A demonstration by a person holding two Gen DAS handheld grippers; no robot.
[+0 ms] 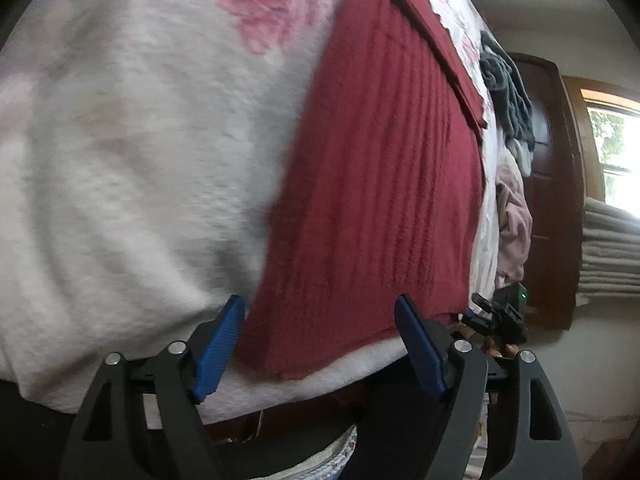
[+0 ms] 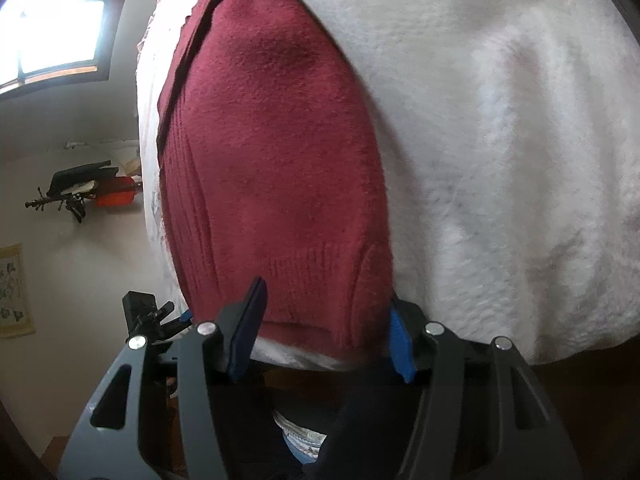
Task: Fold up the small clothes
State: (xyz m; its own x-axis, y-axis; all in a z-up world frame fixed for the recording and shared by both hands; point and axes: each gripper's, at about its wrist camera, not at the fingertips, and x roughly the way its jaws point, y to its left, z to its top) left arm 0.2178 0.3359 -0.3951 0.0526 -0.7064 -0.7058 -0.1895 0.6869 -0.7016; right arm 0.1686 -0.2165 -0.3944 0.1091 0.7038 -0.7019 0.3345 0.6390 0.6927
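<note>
A dark red knit garment [image 1: 376, 184] lies flat on a fluffy white blanket with pink flowers [image 1: 132, 152], a folded strip along its far edge. In the left wrist view my left gripper [image 1: 320, 344] stands open at the garment's near edge, blue pads on either side of the corner, nothing between them. The right gripper [image 1: 496, 316] shows small at the garment's right corner. In the right wrist view the red garment [image 2: 272, 168] fills the middle; my right gripper [image 2: 326, 332] is open at its near hem, and the left gripper [image 2: 156, 316] is at the lower left.
A pile of grey, white and pink clothes [image 1: 512, 128] lies at the blanket's far right. Beyond are a dark wooden door [image 1: 552, 184], a bright window [image 1: 616, 152] and stacked grey towels [image 1: 608, 248]. The blanket's [image 2: 500, 160] front edge drops off just below both grippers.
</note>
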